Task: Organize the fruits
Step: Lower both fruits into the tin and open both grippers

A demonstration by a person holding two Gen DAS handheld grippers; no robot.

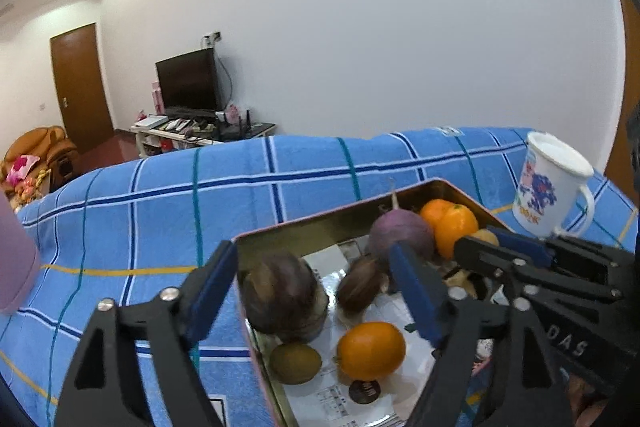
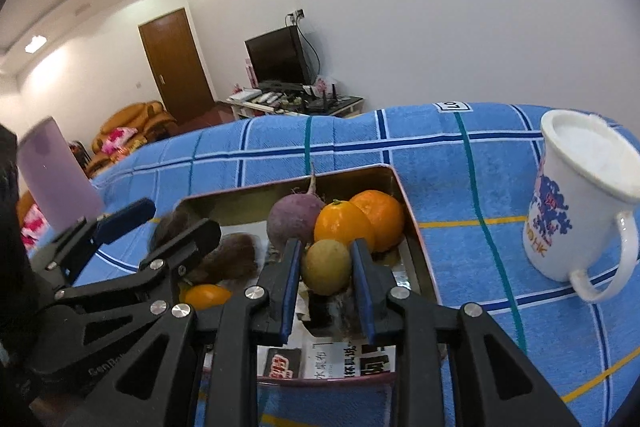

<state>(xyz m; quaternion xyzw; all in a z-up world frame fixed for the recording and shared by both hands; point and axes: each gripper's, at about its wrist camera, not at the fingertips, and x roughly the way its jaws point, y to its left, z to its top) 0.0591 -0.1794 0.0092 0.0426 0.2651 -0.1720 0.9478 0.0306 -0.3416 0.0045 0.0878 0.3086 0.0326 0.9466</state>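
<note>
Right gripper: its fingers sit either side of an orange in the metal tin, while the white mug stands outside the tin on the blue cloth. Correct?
Not quite. In the right wrist view the right gripper brackets a yellow-green fruit, not an orange; the oranges lie behind it. The rest holds: this is inside the metal tin, and the white mug stands outside it on the blue cloth.

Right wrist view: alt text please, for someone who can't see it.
The right gripper brackets a yellow-green fruit inside a metal tin on a blue plaid cloth; contact is unclear. Behind it sit two oranges and a purple radish; a white mug stands right, the left gripper enters left.
</note>
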